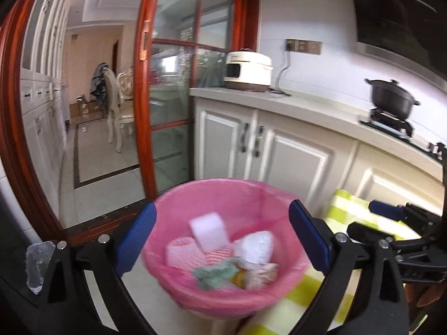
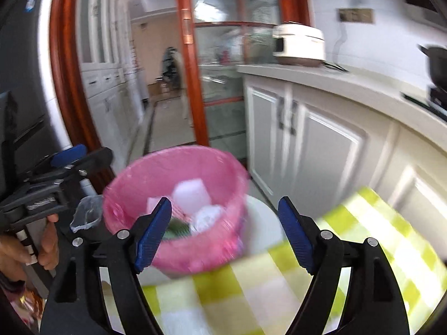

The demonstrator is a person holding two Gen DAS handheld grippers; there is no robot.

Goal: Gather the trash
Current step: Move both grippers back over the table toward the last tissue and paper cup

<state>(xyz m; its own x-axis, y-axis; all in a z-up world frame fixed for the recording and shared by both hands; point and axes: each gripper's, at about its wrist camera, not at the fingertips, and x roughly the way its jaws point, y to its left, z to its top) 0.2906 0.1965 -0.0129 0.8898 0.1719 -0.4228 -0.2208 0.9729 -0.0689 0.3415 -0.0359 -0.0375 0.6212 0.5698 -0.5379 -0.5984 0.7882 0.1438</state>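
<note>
A round bin with a pink liner (image 1: 195, 195) stands on the floor beside a table with a green-and-white checked cloth (image 1: 360, 209). Inside lie a white block (image 1: 209, 230), crumpled white paper (image 1: 255, 247), striped pink wrappers and a green scrap (image 1: 213, 275). My left gripper (image 1: 223, 237) is open and empty just above the bin. The bin also shows in the right wrist view (image 2: 178, 167). My right gripper (image 2: 223, 231) is open and empty, over the bin's near right edge. The left gripper shows at the left of that view (image 2: 69, 153), a hand on its grip.
White kitchen cabinets (image 1: 279, 153) and a counter run along the right, with a rice cooker (image 1: 248, 69) and a black pot (image 1: 391, 96) on a stove. A red-framed glass sliding door (image 1: 173, 83) stands behind the bin. A clear plastic scrap (image 1: 37, 265) lies at the left.
</note>
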